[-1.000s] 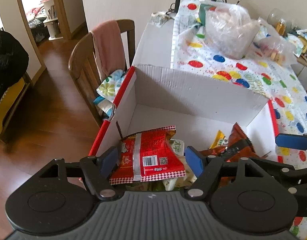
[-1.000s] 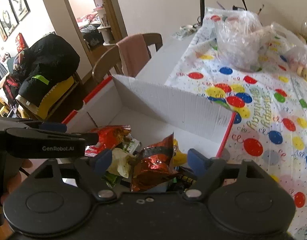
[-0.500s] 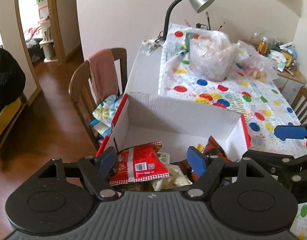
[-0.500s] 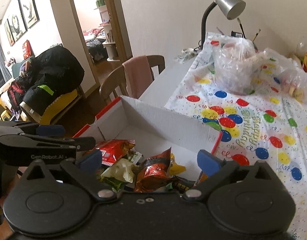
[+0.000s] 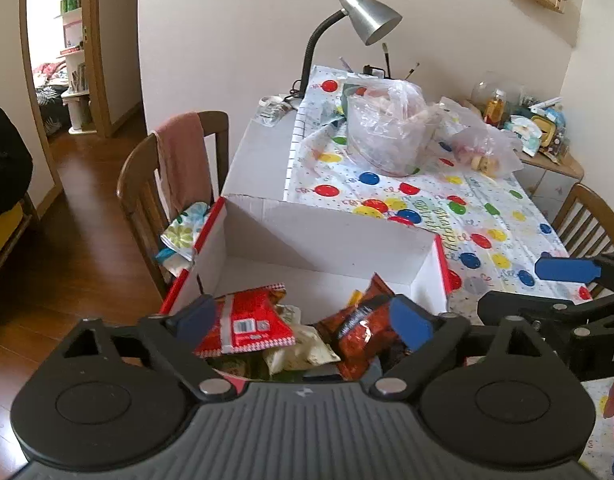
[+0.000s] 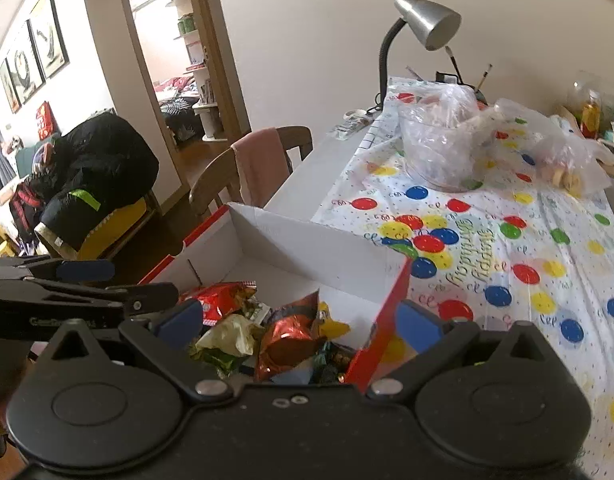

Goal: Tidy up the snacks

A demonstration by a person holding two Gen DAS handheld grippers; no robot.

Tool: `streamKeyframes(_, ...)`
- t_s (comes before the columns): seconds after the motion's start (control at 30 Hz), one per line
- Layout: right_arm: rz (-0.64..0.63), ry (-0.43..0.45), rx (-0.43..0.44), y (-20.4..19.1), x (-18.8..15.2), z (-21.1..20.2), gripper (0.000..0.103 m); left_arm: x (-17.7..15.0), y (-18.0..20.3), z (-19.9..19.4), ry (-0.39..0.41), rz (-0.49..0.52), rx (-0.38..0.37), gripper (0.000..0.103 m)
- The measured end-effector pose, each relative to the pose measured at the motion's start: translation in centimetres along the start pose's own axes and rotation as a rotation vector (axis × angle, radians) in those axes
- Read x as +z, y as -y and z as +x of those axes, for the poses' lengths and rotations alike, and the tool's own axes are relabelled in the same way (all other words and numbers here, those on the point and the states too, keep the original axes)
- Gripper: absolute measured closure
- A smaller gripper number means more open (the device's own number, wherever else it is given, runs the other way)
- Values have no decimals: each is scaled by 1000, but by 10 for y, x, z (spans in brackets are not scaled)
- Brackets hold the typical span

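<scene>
- In the near end of the box (image 5: 327,236): the snacks sit heaped together; far half of the box floor is bare white.
- Left gripper (image 5: 305,322): jaws wide, nothing between them. Red pack (image 5: 247,322) lies just ahead and below, toward its left finger; long axis runs roughly across the jaws, barcode side up.
- Brown-red pack (image 5: 363,328) stands tilted, leaning near the left gripper's right finger. A pale pack (image 5: 303,346) lies between the two, partly under them.
- Right gripper (image 6: 299,322): jaws also wide and empty. It straddles the box's red right wall (image 6: 383,320): left finger over the heap, right finger outside, over the cloth.
- Nearer hand: the left for the red pack; the brown-red pack (image 6: 291,336) is dead ahead of the right gripper, so the right for that.
- Judgement: snacks already lie in the box, but as a loose pile. That fits packs just dropped in and awaiting sorting, or a box near the end of filling. Can't tell which.
- Surface: bench (image 6: 307,172) at the left edge, covered to the right by a balloon-print cloth (image 6: 519,248), wrinkled. Foil packs look slippery and crushable.
- Room: box hangs close to the bench's left edge, by a chair (image 5: 167,176) with a pink towel. Bags (image 5: 391,128) and a lamp (image 5: 363,20) well beyond the box; open cloth to its right.
</scene>
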State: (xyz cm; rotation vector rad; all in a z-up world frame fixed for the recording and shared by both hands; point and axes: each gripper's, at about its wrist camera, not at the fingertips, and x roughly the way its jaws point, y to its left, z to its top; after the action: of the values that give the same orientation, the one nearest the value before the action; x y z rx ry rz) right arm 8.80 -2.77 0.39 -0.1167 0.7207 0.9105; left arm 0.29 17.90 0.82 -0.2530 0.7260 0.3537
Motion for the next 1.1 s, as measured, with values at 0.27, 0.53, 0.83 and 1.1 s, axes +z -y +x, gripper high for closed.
streamKeyframes(0.27, -25, 48, -18, 4, -15, -20, 0, -11, 11, -13, 24, 13, 13, 6)
streamKeyframes(0.53, 7, 69, -2, 8, -21, -28, 0, -13, 20, -20, 43, 33, 21, 6)
streamKeyframes(0.83, 15, 77, 17, 7, -27, -30, 0, -16, 25, -22, 40, 45, 26, 6)
streamKeyframes(1.1, 18, 92, 19, 6, -29, -33, 0, -18, 28, -22, 34, 55, 22, 6)
